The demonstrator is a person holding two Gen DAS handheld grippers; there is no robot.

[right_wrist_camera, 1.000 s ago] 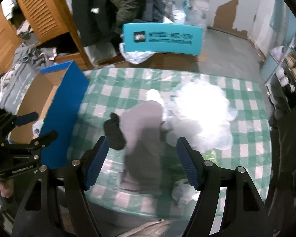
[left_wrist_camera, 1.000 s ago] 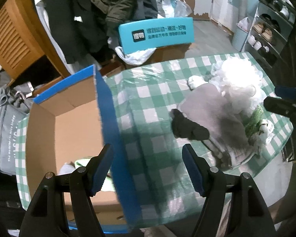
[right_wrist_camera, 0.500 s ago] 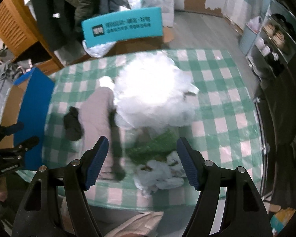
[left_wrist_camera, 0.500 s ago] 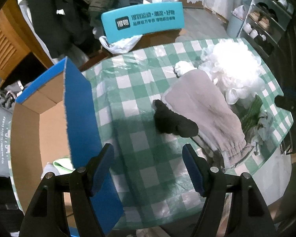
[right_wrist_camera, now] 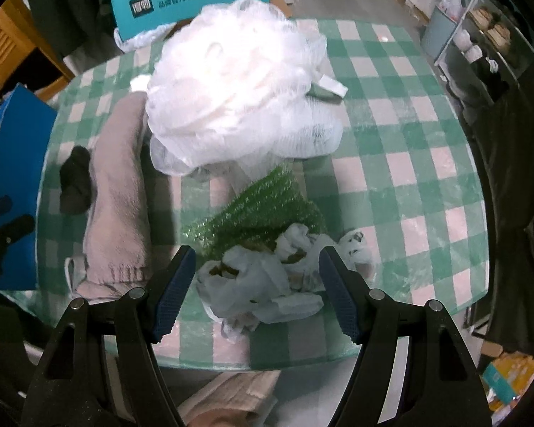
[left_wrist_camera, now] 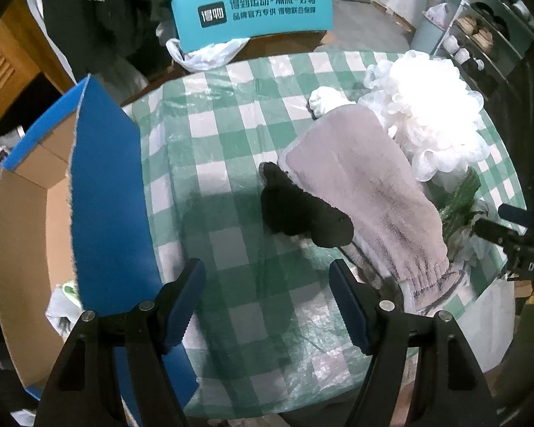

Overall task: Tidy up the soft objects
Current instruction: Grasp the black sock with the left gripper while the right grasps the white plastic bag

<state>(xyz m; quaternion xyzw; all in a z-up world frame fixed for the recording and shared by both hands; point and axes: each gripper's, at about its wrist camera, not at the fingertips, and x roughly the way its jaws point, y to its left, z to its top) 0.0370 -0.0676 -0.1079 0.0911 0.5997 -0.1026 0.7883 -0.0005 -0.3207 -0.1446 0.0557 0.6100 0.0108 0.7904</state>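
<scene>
Left wrist: left claw point(left_wrist_camera: 267, 306) wide, empty | right claw point(right_wrist_camera: 258, 286) wide over plastic bag point(right_wrist_camera: 260, 284)

One grey mitt point(left_wrist_camera: 366, 192), one black sock point(left_wrist_camera: 299, 211), one white pouf point(right_wrist_camera: 238, 82), one box point(left_wrist_camera: 103, 192)

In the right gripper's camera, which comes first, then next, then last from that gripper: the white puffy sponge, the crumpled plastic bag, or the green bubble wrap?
1. Crumpled plastic bag, right between the open fingers of the right gripper.
2. Green bubble wrap, just behind it.
3. White puffy sponge, farthest back.
</scene>
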